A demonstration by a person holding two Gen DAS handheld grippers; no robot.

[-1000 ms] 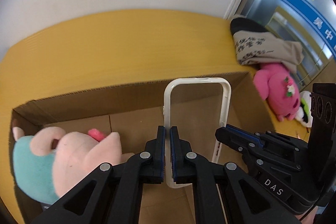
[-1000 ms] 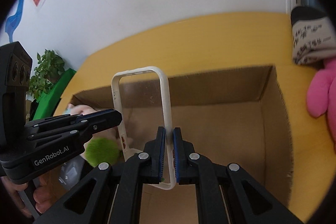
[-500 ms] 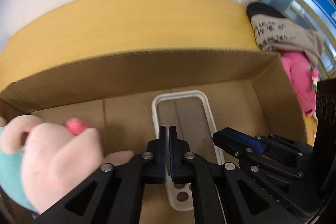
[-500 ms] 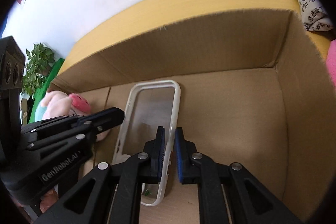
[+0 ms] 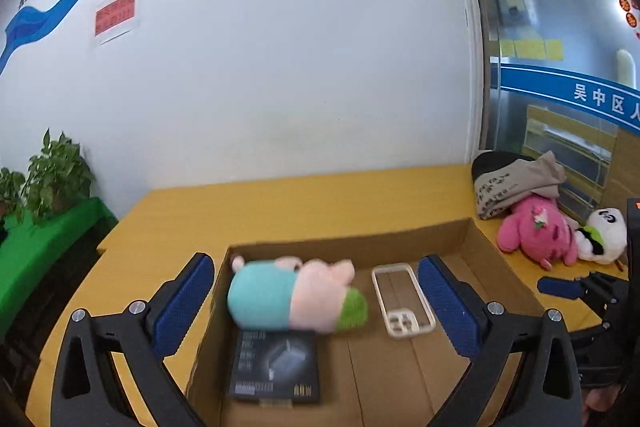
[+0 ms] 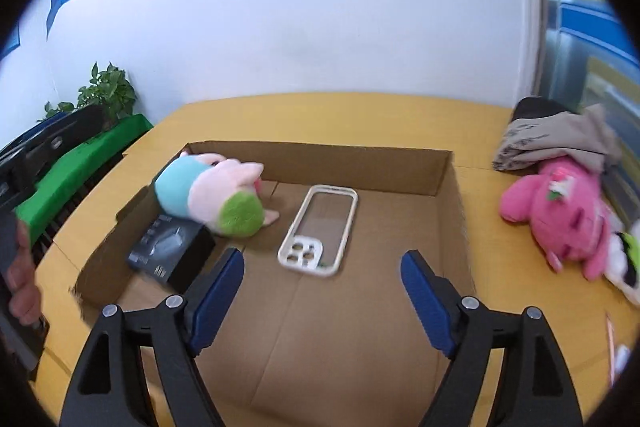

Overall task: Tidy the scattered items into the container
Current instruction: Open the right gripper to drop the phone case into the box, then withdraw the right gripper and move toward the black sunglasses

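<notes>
Jaws of the left gripper (image 5: 316, 297) and right gripper (image 6: 322, 301) are opening, empty, above the cardboard box (image 6: 454, 195). Inside lie a black carton (image 6: 170, 253), white phone case (image 6: 318, 229) and pastel plush (image 6: 208, 199); beyond, a pink plush (image 6: 560, 215) rests on the table (image 6: 360, 115).

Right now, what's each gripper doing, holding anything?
Left gripper: jaws opening, holding nothing.
Right gripper: jaws opening, nothing between them; phone case lies in the box.

The print on the black box (image 5: 276, 367) is too blurred to read; the panda plush (image 6: 626, 259) is cut off at the frame's edge.
</notes>
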